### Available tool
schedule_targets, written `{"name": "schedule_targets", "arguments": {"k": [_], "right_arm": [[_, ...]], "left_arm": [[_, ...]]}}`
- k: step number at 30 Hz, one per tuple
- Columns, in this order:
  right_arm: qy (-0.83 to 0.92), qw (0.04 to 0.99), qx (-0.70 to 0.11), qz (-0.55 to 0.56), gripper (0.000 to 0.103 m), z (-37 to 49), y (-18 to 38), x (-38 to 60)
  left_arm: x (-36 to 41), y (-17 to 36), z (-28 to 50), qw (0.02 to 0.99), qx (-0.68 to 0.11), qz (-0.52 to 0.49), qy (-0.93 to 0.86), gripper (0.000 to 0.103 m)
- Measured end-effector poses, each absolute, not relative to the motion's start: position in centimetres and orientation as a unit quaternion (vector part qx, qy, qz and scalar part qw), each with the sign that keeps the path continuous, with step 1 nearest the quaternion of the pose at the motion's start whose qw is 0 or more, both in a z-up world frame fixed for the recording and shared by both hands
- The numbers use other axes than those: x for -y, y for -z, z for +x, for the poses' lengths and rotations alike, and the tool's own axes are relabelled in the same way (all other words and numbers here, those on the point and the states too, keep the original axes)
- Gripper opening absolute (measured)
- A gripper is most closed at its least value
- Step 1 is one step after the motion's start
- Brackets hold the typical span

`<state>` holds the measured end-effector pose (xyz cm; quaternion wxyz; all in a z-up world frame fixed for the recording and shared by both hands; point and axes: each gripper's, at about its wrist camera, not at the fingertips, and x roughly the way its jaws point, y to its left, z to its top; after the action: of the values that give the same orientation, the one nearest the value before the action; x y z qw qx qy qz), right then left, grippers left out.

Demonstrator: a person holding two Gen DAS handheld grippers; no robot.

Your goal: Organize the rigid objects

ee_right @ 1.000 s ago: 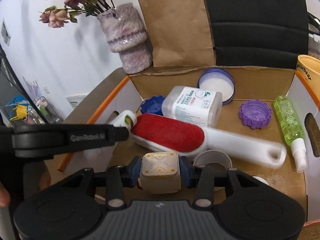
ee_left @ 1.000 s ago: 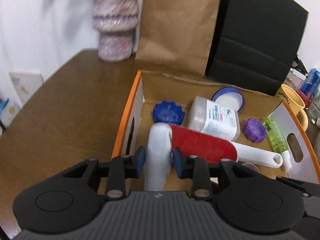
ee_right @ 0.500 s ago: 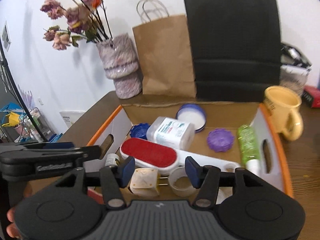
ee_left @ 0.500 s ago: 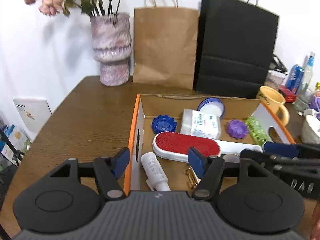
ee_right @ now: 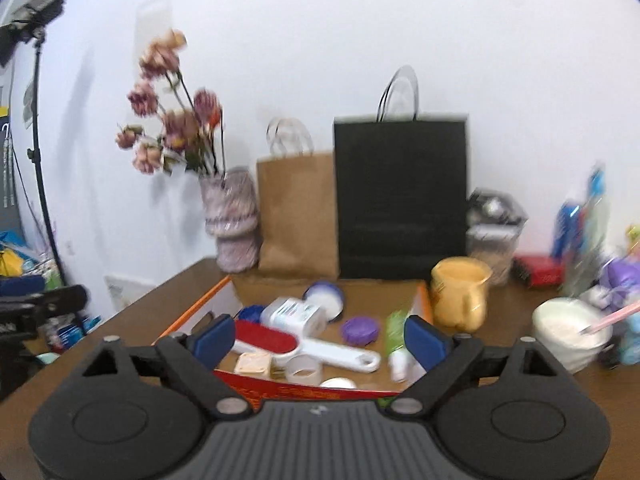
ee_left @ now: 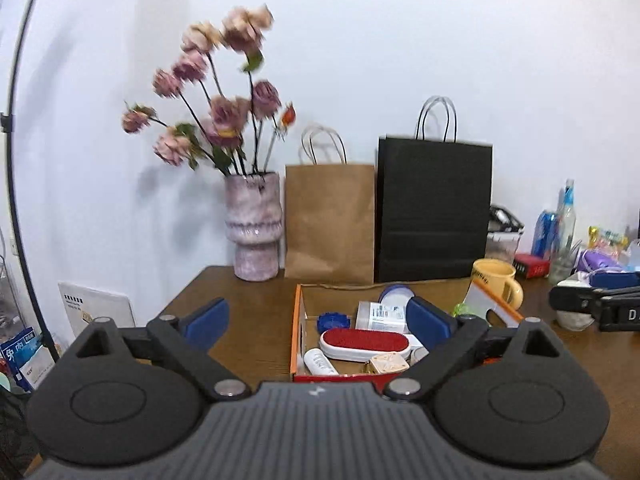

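An open cardboard box with orange edges [ee_left: 296, 332] [ee_right: 192, 312] sits on the brown table. It holds a red lint brush [ee_left: 362, 342] [ee_right: 264, 338], a white tube [ee_left: 318, 362], a beige plug cube [ee_left: 388, 362] [ee_right: 253, 363], a white labelled bottle [ee_left: 380, 316] [ee_right: 292, 314], a blue cap [ee_left: 333, 321], a purple cap [ee_right: 360, 330], a green spray bottle [ee_right: 396, 332] and a tape roll [ee_right: 304, 370]. My left gripper [ee_left: 318, 322] is open and empty, held back above the box's near side. My right gripper [ee_right: 320, 340] is open and empty, also behind the box.
A vase of flowers [ee_left: 252, 228], a brown paper bag [ee_left: 330, 220] and a black bag [ee_left: 434, 212] stand behind the box. A yellow mug [ee_left: 496, 284] [ee_right: 460, 294] stands at its right. A white bowl [ee_right: 572, 332], bottles and clutter fill the right side.
My left gripper let go of the white tube and my right let go of the beige cube; both lie in the box. Both grippers opened wide and pulled back and up.
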<state>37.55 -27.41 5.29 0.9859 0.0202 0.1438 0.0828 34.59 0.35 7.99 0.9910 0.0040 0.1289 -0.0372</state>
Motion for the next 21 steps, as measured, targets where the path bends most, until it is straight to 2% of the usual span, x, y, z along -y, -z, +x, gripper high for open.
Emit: {"name": "schedule_targets", "arguments": {"k": [4, 15, 21], "right_arm": [[-0.064, 0.994, -0.093, 0.003, 0.092, 33.3, -4.6, 27.7], [-0.056, 0.995, -0.080, -0.004, 0.093, 28.0, -4.0, 27.2], [-0.070, 0.995, -0.074, 0.001, 0.094, 21.7, -4.1, 26.6]], "left_arm": [[-0.6, -7.3, 31.6, 0.992, -0.119, 0.001, 0.049, 0.099], [-0.3, -7.0, 26.0, 0.994, -0.100, 0.001, 0.053, 0.100], [-0.7, -6.8, 20.1, 0.995, -0.085, -0.013, 0.055, 0.103]]}}
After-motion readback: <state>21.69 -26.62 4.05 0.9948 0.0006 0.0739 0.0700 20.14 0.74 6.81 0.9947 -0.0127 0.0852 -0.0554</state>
